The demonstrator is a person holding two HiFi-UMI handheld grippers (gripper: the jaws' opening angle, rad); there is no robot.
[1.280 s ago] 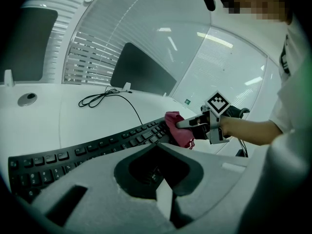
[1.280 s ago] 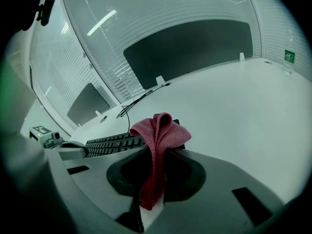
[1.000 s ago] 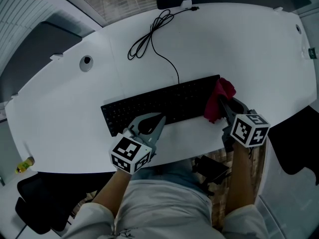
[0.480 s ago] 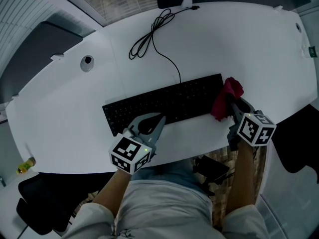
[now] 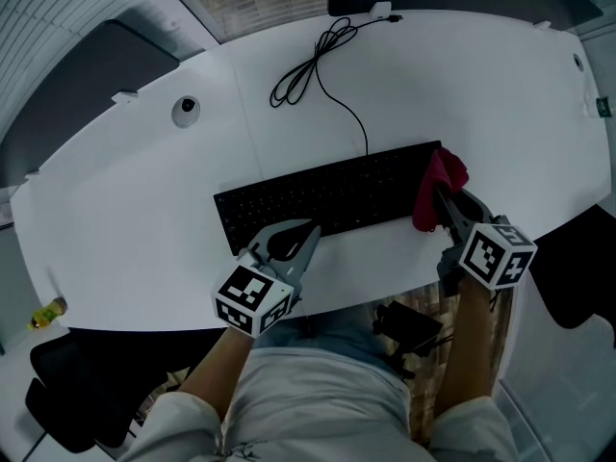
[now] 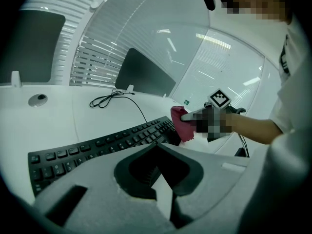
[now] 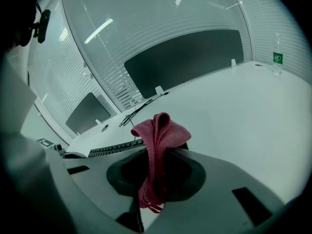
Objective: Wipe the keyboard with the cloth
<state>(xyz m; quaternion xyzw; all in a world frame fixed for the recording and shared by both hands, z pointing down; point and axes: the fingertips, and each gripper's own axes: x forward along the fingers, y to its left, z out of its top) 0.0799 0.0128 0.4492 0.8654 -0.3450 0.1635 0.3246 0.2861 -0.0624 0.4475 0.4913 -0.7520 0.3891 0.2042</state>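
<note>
Head view has the right tongs [image 5: 441,202] clamped on the red cloth [image 5: 439,171], which is bunched at the right end of the black keyboard [image 5: 327,198] so a loose fold can meet the keys (the right gripper view shows it pinched between the jaws, its tail hanging below). The left tongs [image 5: 306,231] are closed on nothing, tips at the keyboard's near edge, probably to steady it against sliding on the white worktop [image 5: 481,85]. Wiping looks set to run leftward from here.

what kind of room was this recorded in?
Likely an office or meeting room: a big white desk with a cable grommet, a corded black keyboard, and glass walls with blinds behind.
</note>
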